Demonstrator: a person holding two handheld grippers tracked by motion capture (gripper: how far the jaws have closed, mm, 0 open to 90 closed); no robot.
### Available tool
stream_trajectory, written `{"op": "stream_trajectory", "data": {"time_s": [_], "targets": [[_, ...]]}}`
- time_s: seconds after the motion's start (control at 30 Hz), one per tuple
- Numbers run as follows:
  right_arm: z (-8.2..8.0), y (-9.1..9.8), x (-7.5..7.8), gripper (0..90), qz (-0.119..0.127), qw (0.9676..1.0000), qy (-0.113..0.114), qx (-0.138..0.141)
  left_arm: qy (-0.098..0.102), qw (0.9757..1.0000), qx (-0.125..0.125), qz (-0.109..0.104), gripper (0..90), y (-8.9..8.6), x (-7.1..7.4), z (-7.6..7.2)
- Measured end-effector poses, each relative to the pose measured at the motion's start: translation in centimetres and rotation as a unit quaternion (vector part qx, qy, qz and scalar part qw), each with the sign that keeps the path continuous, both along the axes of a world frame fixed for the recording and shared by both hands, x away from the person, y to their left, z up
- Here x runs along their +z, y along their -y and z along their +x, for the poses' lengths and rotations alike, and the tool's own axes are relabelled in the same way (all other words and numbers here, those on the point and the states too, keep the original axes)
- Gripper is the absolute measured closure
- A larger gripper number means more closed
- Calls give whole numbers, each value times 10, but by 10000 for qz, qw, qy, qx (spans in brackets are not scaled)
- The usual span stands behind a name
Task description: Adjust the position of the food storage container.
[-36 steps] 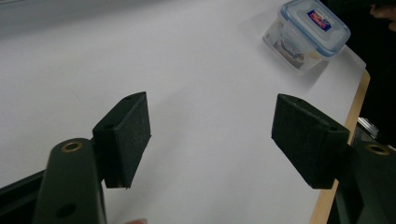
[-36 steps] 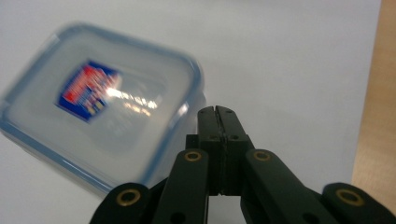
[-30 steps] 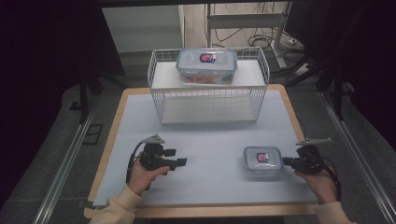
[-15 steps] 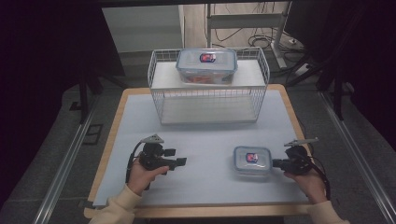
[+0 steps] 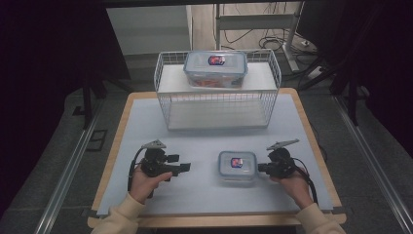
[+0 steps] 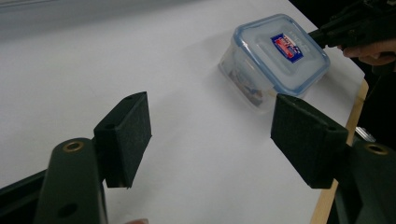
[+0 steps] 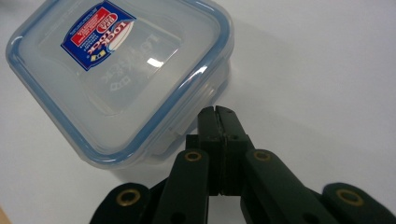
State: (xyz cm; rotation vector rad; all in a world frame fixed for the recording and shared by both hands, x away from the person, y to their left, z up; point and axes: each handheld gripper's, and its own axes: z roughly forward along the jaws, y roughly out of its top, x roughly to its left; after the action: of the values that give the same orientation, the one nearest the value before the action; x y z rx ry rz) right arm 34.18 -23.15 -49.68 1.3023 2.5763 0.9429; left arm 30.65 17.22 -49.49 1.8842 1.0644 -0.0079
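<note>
- Near right of the desk: small clear container with a blue-rimmed lid and red-and-blue label, lying flat, lid up. It now sits closer to the middle of the desk than a second ago, when it lay further right.
- Right hand-held gripper: jaws pressed together with nothing between them, tips touching the container's right side wall just under the lid rim. In the right gripper view the closed tips meet the box at its near corner. I read this as a push with shut jaws, not a grasp.
- Change since the earlier frames: my right hand and its gripper have travelled left with the container, sliding it across the desk step by step.
- Left hand-held gripper: jaws spread wide, empty, pointing right toward the container, well apart from it. It has stayed put at the near left. In the left gripper view the container lies ahead, beyond the open pads.
- Meaning for the work, as I judge it: the box is being brought within reach of the waiting left gripper, for a handover or two-sided hold.
- Far side: white wire basket, unmoved, carrying a larger lidded container on its top.
</note>
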Motion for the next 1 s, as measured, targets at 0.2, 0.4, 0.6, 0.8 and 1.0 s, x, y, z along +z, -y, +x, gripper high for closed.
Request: {"op": "stream_trajectory", "data": {"time_s": [0.2, 0.4, 0.6, 0.8, 1.0], "targets": [[4, -21, -4, 893, 3, 9999, 0, 168, -6, 10000, 10, 7, 287, 0, -1, 1], [7, -40, -8, 893, 79, 9995, -3, 309, -15, 10000, 29, 32, 287, -1, -2, 1], [10, -49, -9, 893, 93, 9991, 11, 406, -40, 10000, 35, 42, 287, -1, -3, 2], [11, -35, -3, 893, 260, 9993, 112, 235, -37, 10000, 76, 24, 287, -2, -3, 2], [9, -17, 5, 892, 565, 9981, 204, 113, -47, 9997, 200, 98, 285, -2, -3, 2]]}}
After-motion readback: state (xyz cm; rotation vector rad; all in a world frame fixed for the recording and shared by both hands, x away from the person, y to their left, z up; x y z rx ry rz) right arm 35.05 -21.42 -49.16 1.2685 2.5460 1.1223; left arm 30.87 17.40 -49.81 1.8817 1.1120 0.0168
